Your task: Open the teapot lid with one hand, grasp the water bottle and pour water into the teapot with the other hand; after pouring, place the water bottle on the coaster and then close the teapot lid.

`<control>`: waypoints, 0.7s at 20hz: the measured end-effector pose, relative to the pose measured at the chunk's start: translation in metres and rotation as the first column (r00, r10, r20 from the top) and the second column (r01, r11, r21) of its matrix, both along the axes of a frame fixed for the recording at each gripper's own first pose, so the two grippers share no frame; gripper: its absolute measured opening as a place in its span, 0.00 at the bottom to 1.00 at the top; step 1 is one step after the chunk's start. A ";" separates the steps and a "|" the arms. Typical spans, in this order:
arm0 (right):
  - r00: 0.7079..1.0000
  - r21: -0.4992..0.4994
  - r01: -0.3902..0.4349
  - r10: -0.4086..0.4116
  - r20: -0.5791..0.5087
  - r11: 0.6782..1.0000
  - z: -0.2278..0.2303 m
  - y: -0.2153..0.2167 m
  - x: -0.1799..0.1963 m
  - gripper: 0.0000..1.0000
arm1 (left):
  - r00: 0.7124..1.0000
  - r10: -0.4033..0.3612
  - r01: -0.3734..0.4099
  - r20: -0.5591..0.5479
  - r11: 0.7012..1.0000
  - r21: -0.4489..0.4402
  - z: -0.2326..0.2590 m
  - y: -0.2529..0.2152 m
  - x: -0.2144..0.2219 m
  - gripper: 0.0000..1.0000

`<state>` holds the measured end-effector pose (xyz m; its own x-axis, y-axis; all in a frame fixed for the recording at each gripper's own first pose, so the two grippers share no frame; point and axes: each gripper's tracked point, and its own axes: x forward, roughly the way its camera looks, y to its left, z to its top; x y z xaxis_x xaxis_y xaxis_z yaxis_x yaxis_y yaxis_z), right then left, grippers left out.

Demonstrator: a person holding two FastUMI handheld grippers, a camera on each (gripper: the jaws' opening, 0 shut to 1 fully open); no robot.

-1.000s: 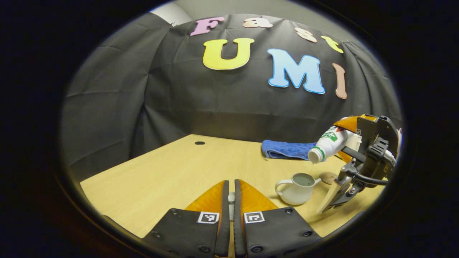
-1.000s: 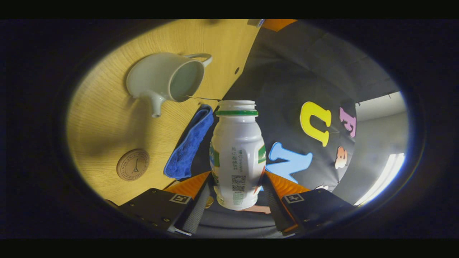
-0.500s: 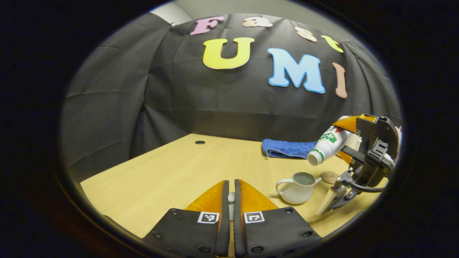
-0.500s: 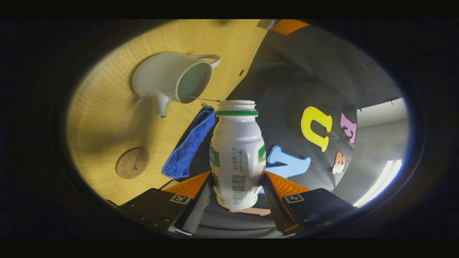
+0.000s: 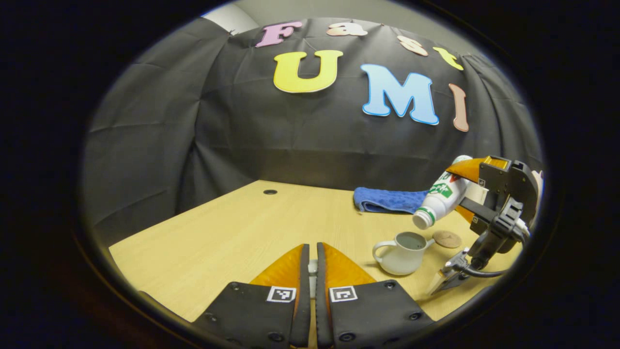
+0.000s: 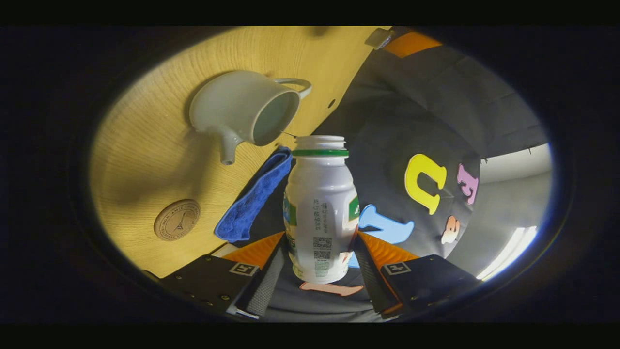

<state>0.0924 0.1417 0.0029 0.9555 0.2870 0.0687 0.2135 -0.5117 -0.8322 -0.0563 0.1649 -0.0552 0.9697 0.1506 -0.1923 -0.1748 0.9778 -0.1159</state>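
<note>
My right gripper is shut on the white water bottle, which has a green neck ring and no cap. In the left gripper view that bottle is tilted mouth-down, its mouth just above and to the right of the open white teapot. The teapot stands lidless on the table, spout toward the round cork coaster. The coaster lies right of the teapot. My left gripper is shut, with a pale sliver of the teapot lid between its fingers; the rest of the lid is hidden.
A folded blue cloth lies at the back of the wooden table, behind the teapot. A small cable hole sits near the table's far edge. The black booth wall closes off the back and left.
The right gripper has tipped the bottle further down, bringing its mouth lower toward the teapot. The left gripper has stayed in place.
</note>
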 end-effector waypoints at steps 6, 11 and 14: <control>1.000 -0.002 -0.007 0.007 -0.005 1.000 0.000 -0.001 0.001 0.78 | 1.000 0.005 -0.005 0.000 1.000 -0.001 0.000 0.002 -0.001 0.14; 0.998 0.136 0.012 -0.004 -0.059 0.991 0.001 -0.008 0.002 0.78 | 1.000 0.014 -0.014 0.014 1.000 -0.016 0.004 0.006 -0.003 0.11; 0.997 0.282 0.022 -0.001 -0.075 0.959 -0.004 -0.019 -0.002 0.78 | 1.000 0.019 -0.018 0.024 0.999 -0.029 0.005 0.008 -0.003 0.15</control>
